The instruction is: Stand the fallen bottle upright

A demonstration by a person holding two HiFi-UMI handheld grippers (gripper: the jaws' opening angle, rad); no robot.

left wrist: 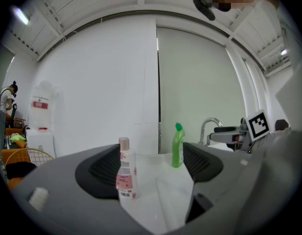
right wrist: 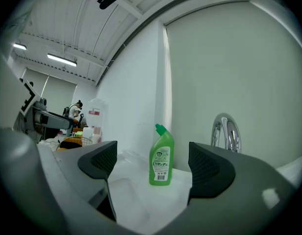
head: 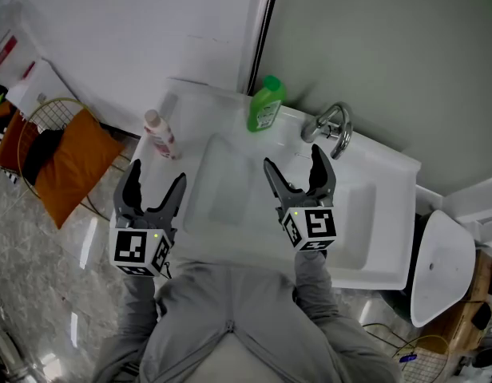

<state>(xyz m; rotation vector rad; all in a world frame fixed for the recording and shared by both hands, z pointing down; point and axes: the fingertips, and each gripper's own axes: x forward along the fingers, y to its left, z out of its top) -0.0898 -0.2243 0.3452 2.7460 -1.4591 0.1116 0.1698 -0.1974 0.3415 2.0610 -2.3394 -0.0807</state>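
The left gripper [head: 156,175] hung wide open and empty by the front-left corner of the white sink [head: 383,183]. The right gripper [head: 293,158], equally agape and empty, hovered over the basin. A pink-labelled bottle [head: 160,134] stood upright on the sink's left rim, and a green cleaner bottle [head: 266,104] stood upright on its back rim, near the faucet [head: 332,126].

The left gripper [head: 157,174] and right gripper [head: 292,158] are each built from two curved black jaws with ribbed pads [right wrist: 208,166]. A cube [head: 140,248] with black-and-white square markers is fixed to each, a green light [head: 154,234] at its 12 o'clock edge. Grey sleeves [head: 311,282] are worn.
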